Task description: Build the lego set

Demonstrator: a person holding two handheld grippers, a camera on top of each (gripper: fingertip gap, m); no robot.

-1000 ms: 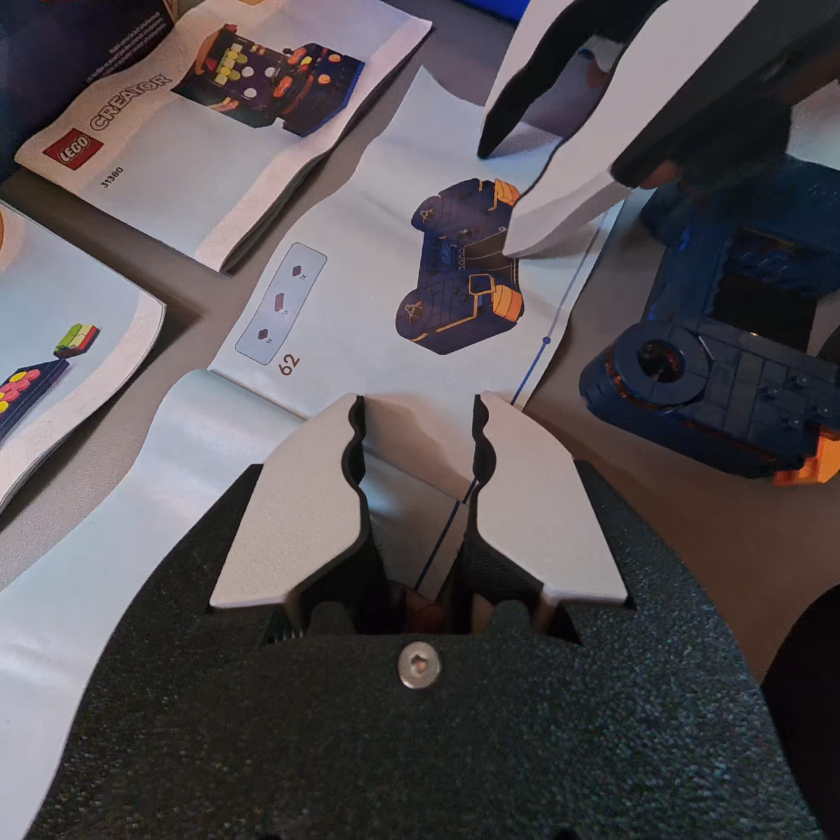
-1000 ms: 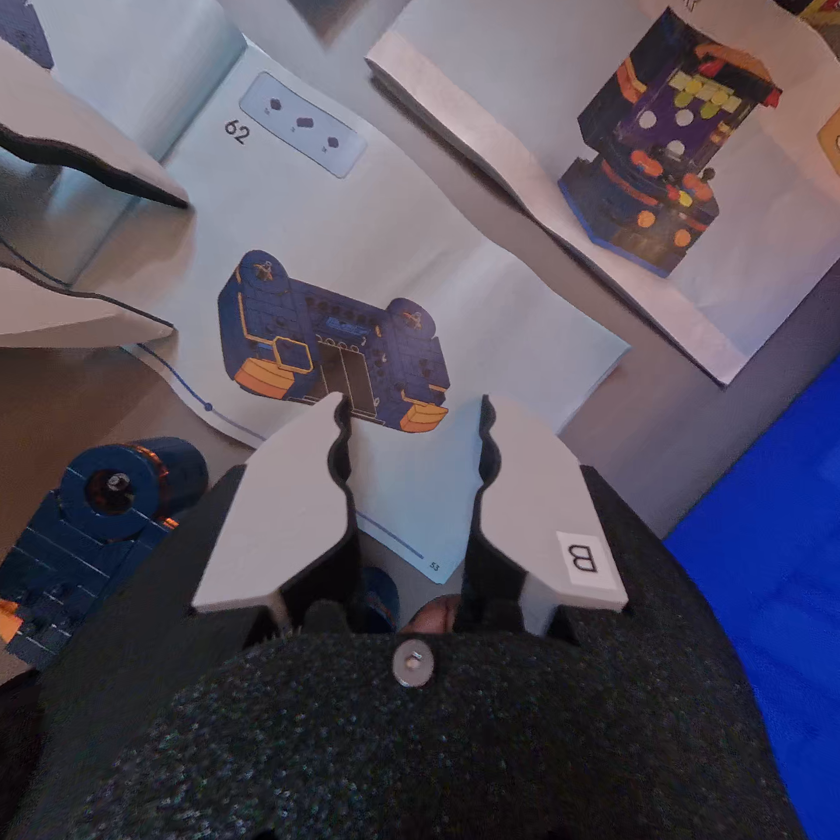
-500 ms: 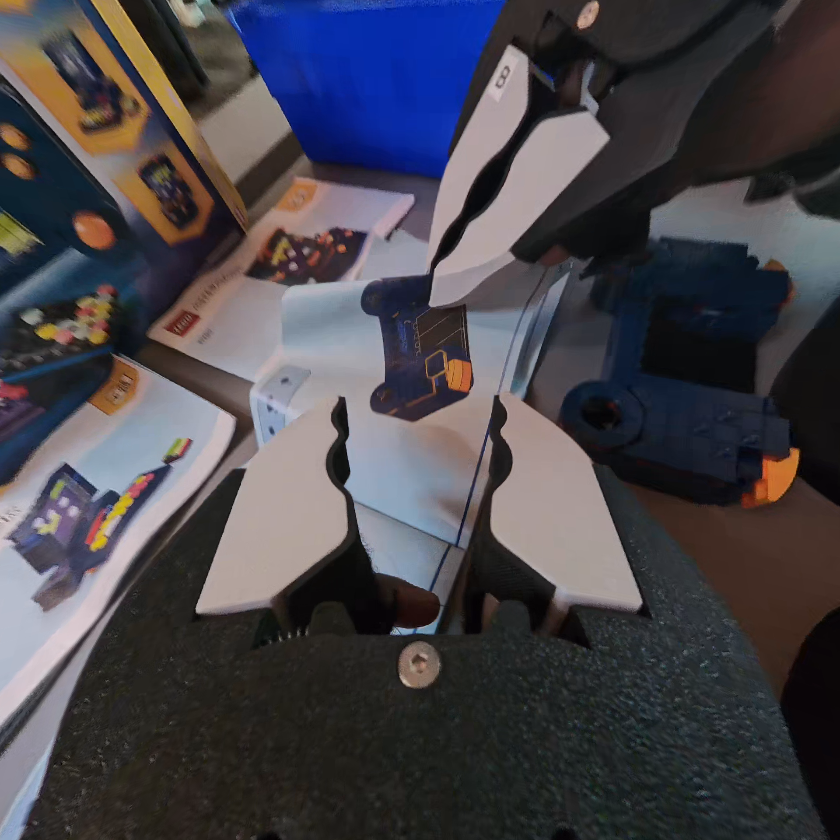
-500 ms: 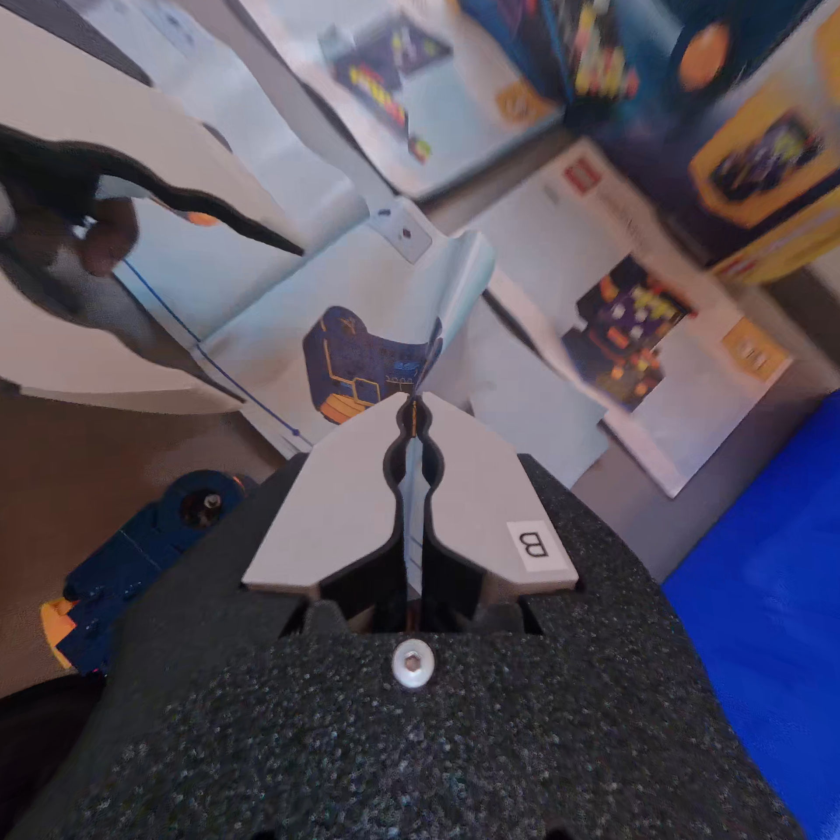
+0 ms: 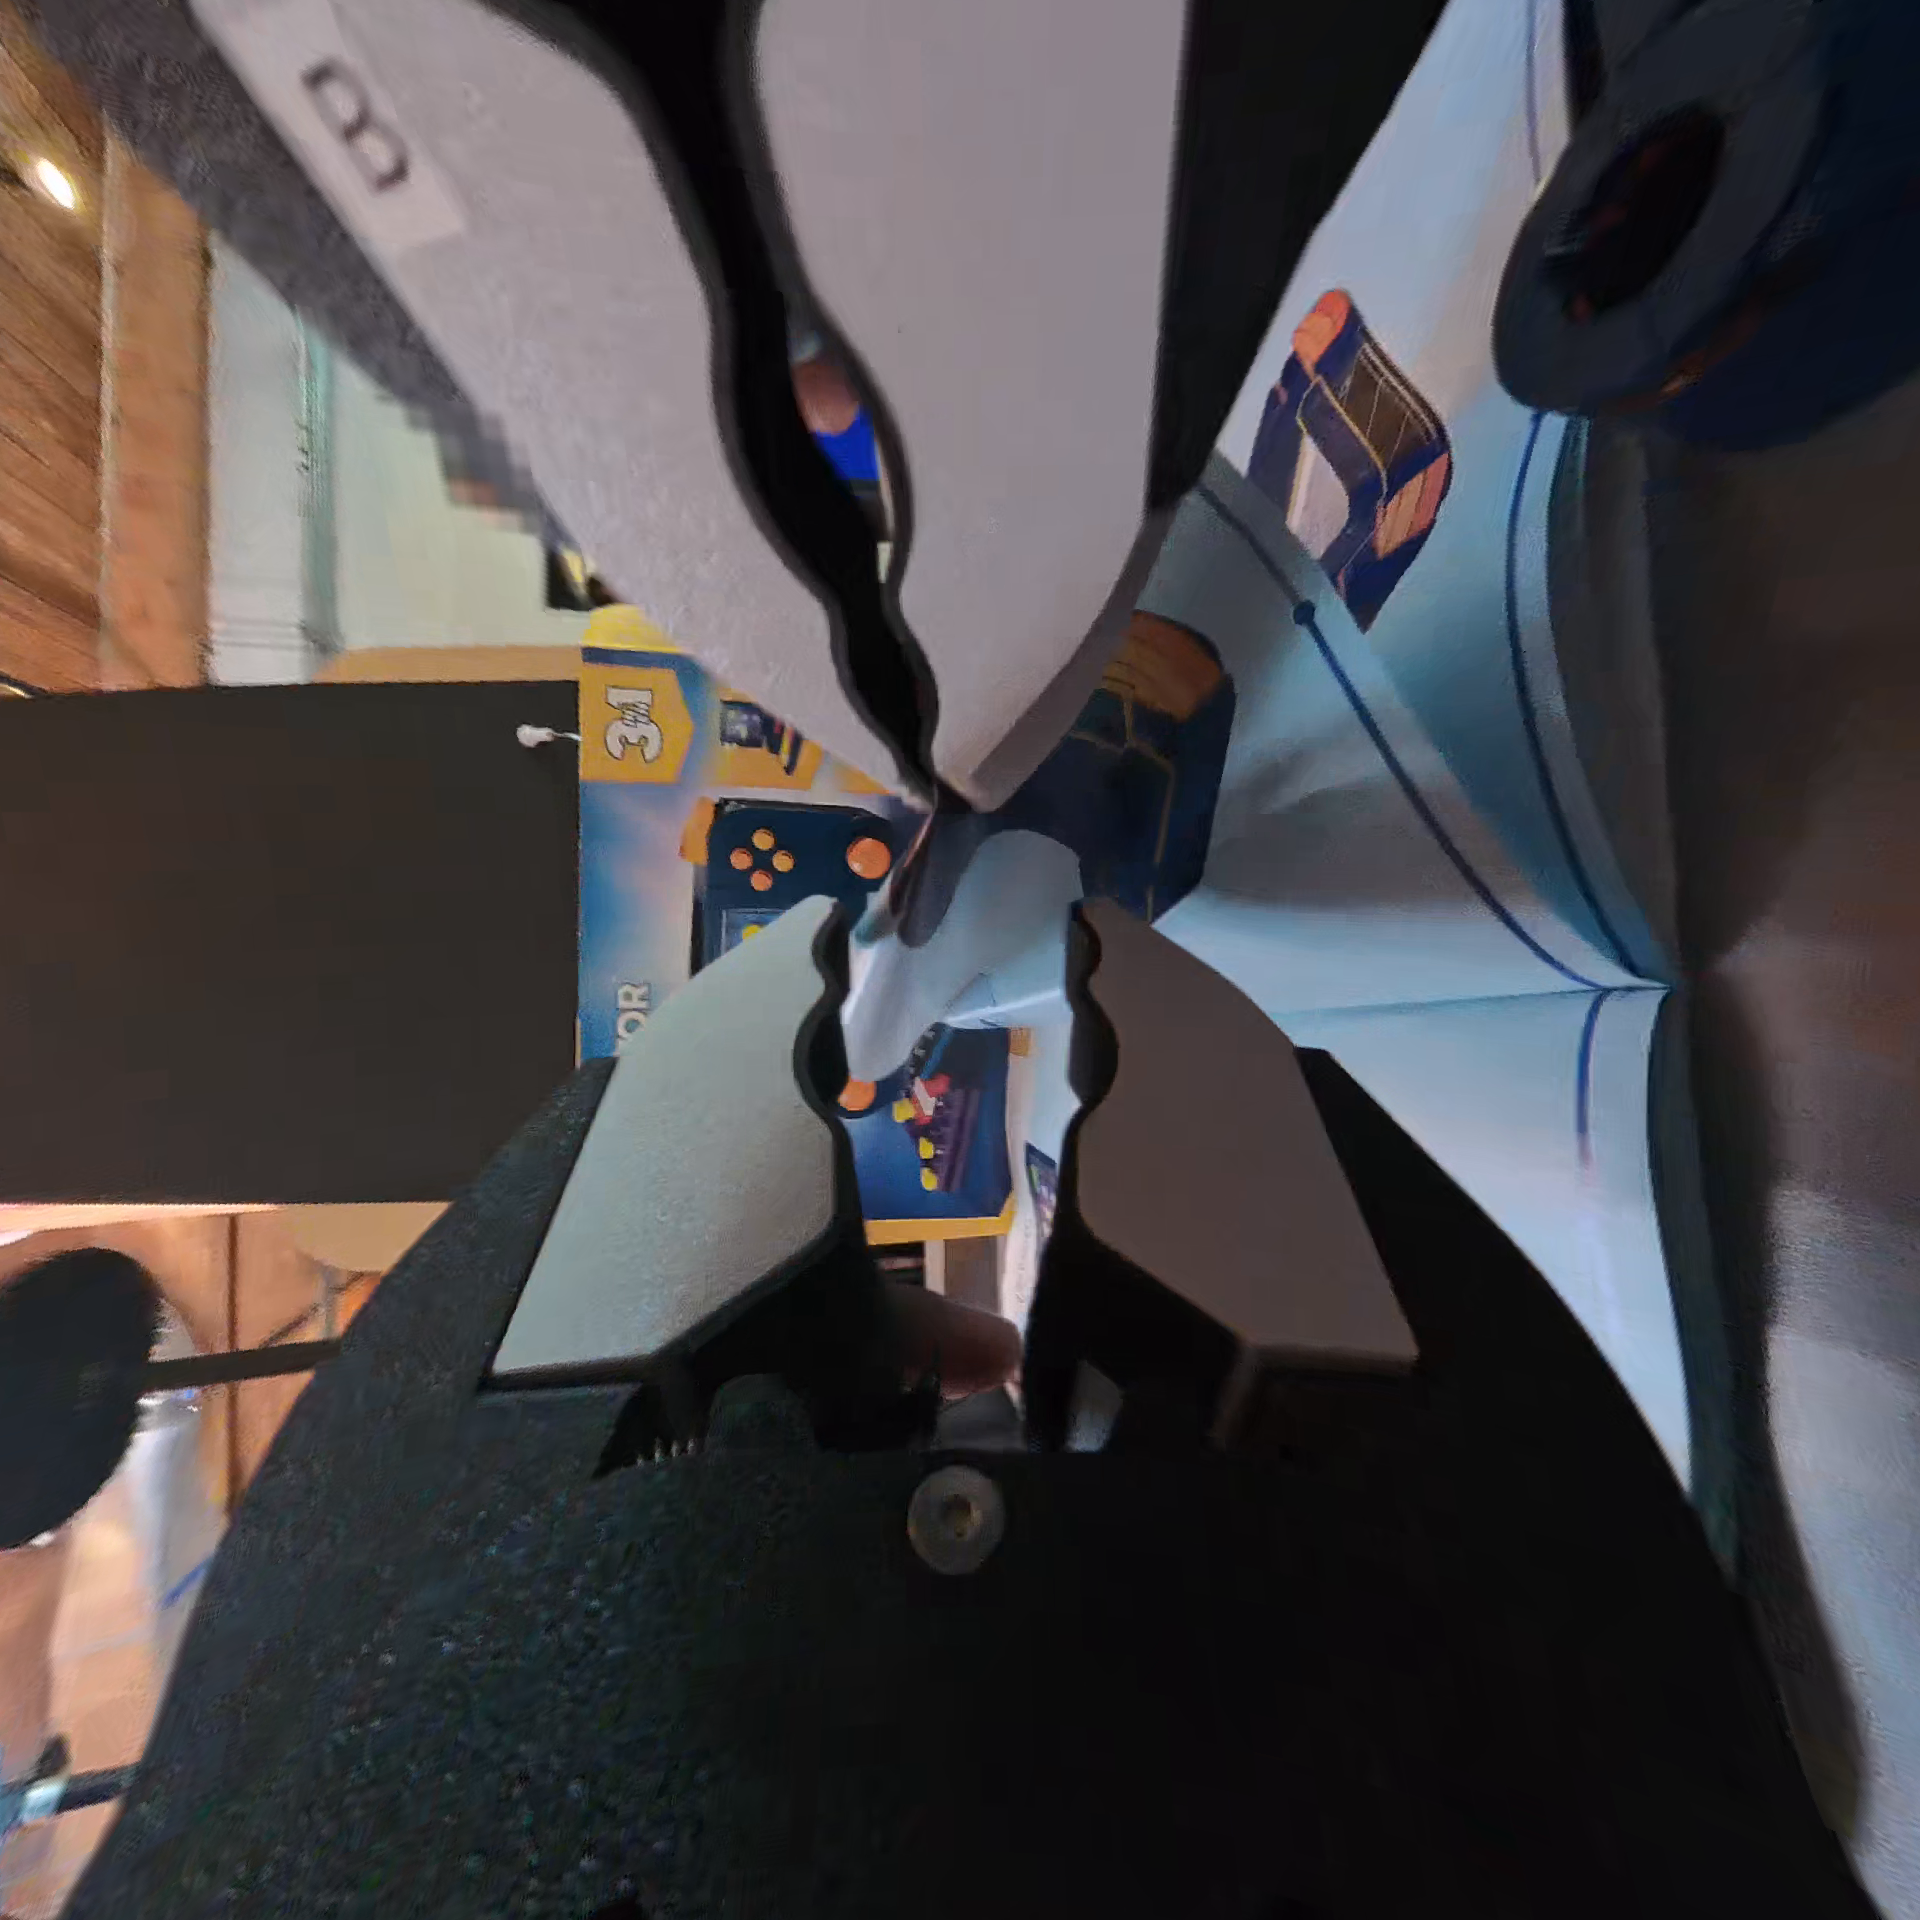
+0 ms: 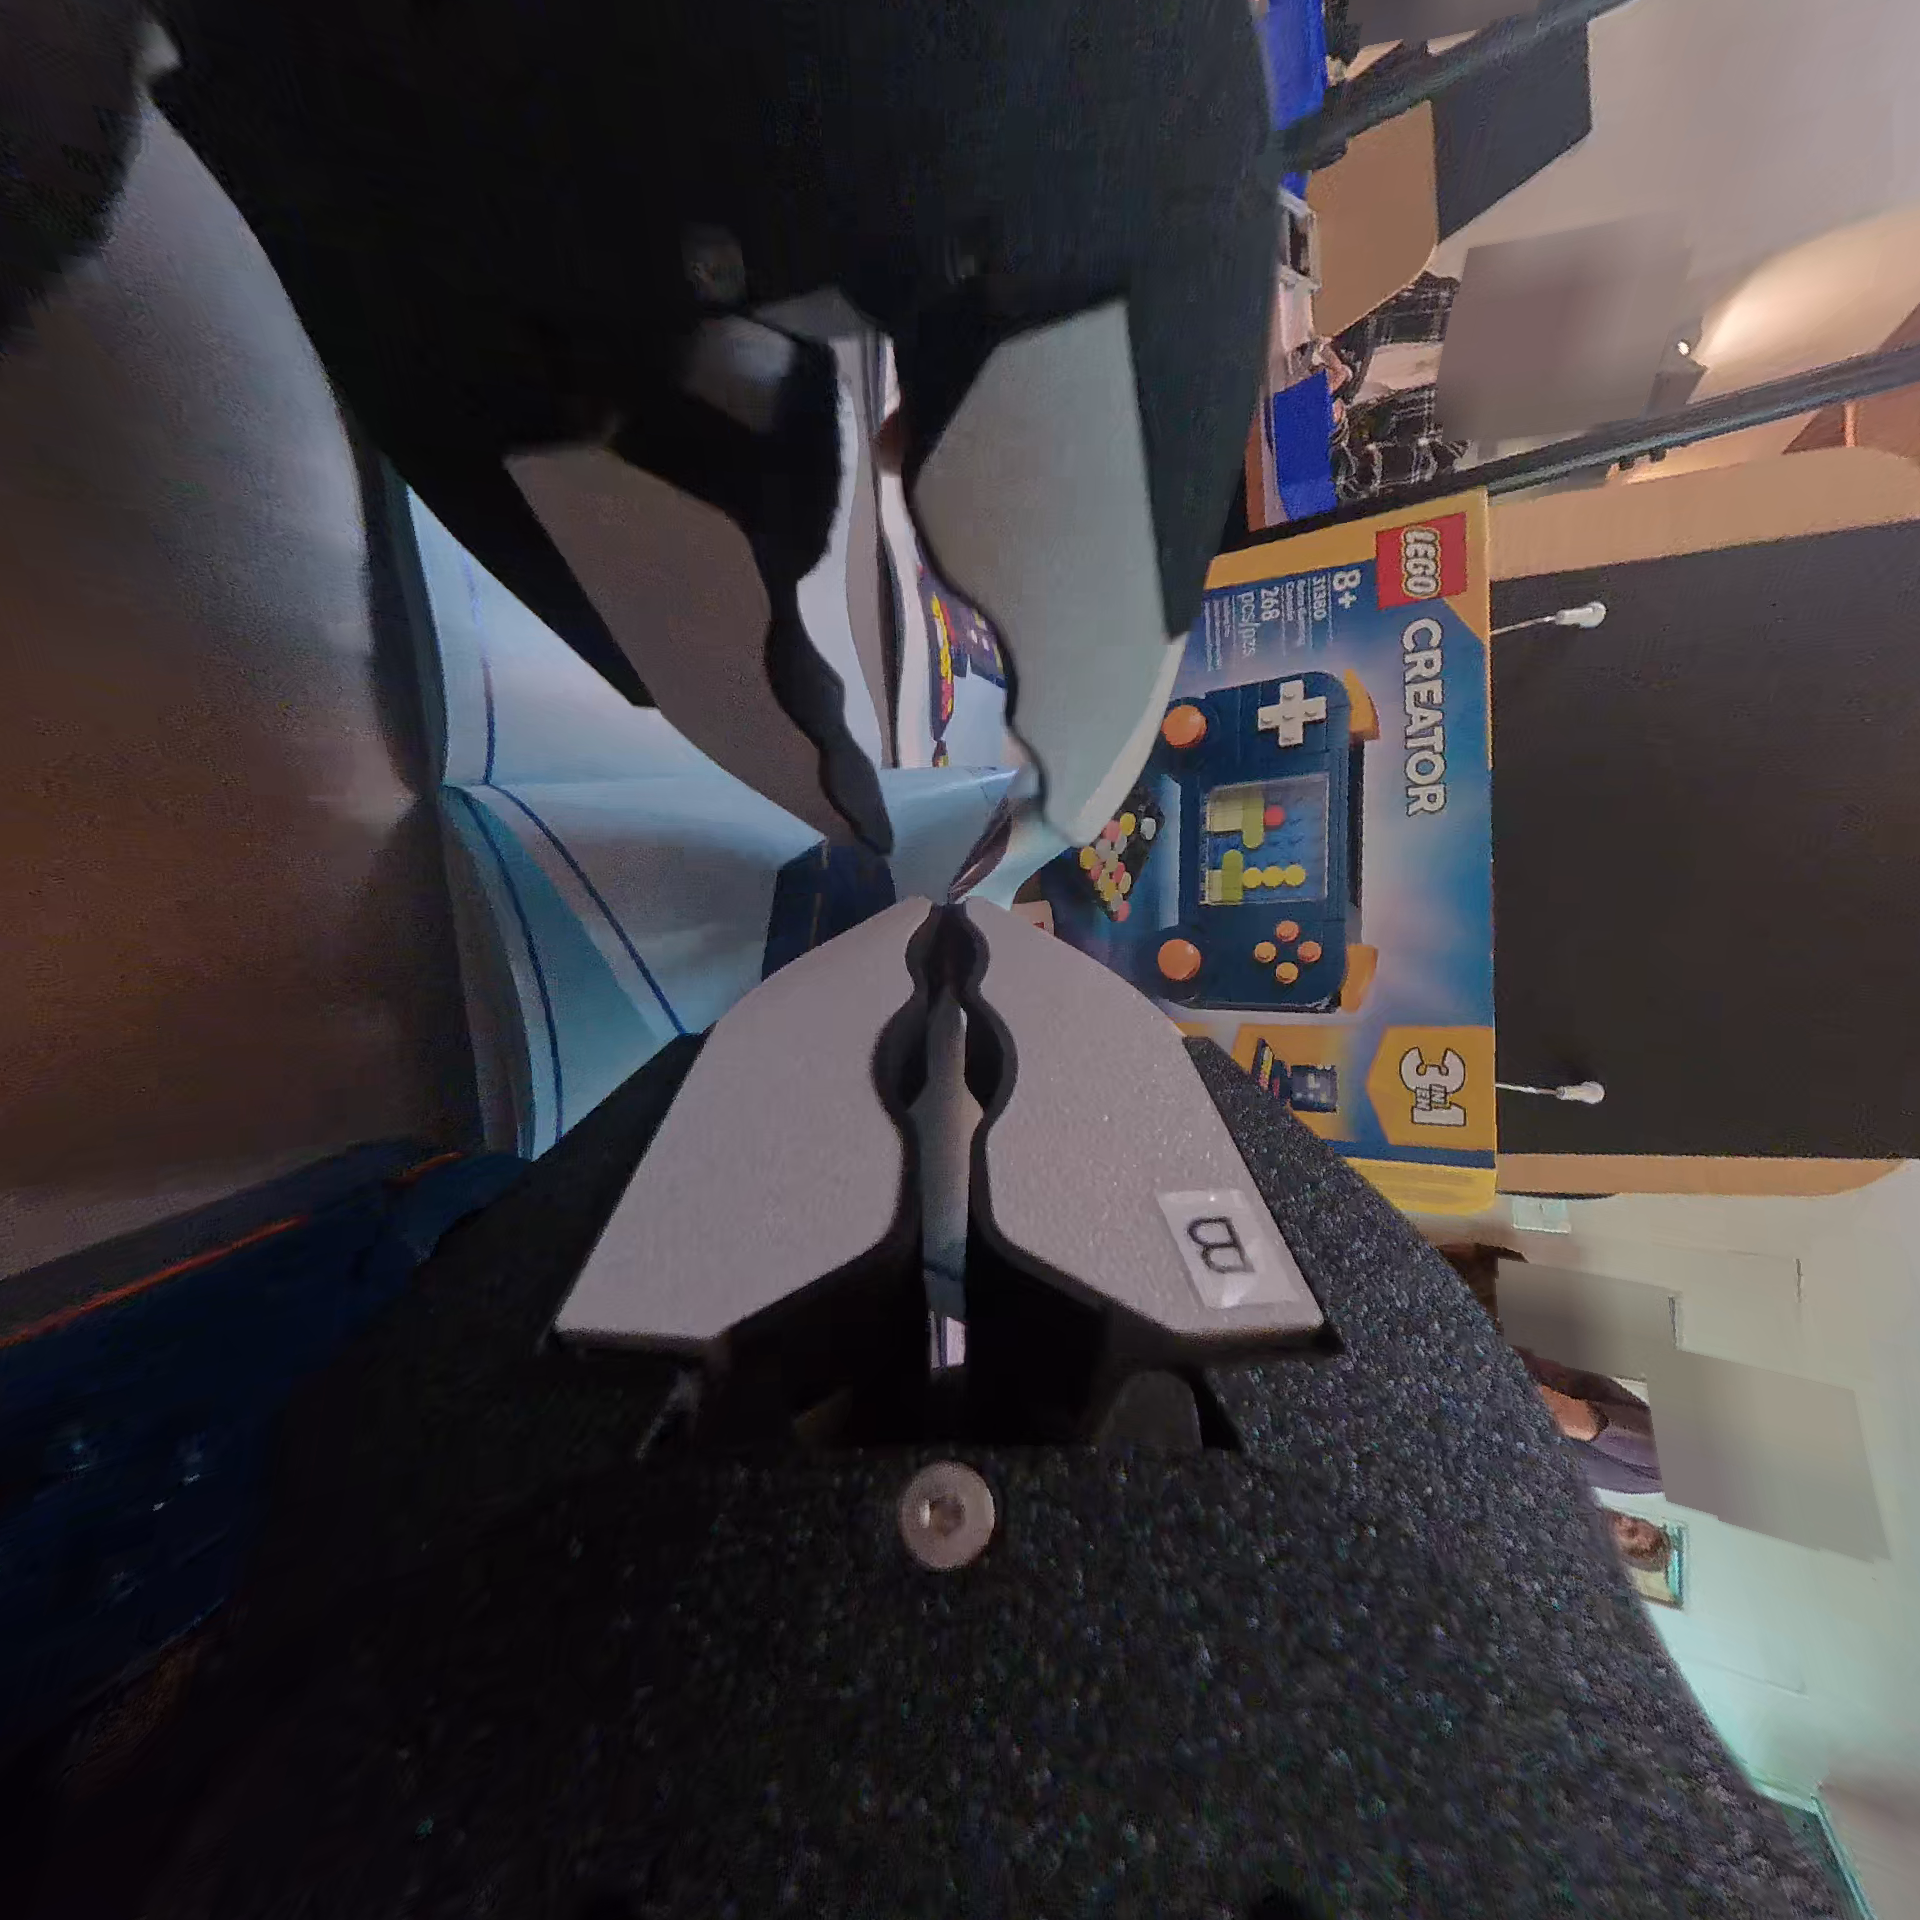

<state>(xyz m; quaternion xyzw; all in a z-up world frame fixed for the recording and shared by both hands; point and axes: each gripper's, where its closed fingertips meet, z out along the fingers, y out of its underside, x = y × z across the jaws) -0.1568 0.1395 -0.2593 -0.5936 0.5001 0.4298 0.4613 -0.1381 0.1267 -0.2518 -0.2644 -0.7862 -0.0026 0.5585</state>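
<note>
both views have rolled sideways since half a second ago, and the page point(image 6: 940, 1132) is lifted higher off the booklet point(image 5: 1455, 831). left gripper point(image 5: 951, 930) sits spread apart, the curled page corner between its fingers, touching neither. right gripper point(image 6: 945, 914) is clamped on that page; dark blue lego build point(image 5: 1704, 208) lies beside the booklet, set box point(image 6: 1340, 862) beyond.

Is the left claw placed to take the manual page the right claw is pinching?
Probably yes: the left claw is open, its tips flanking the lifted page just beyond the right claw, nothing between them.
</note>
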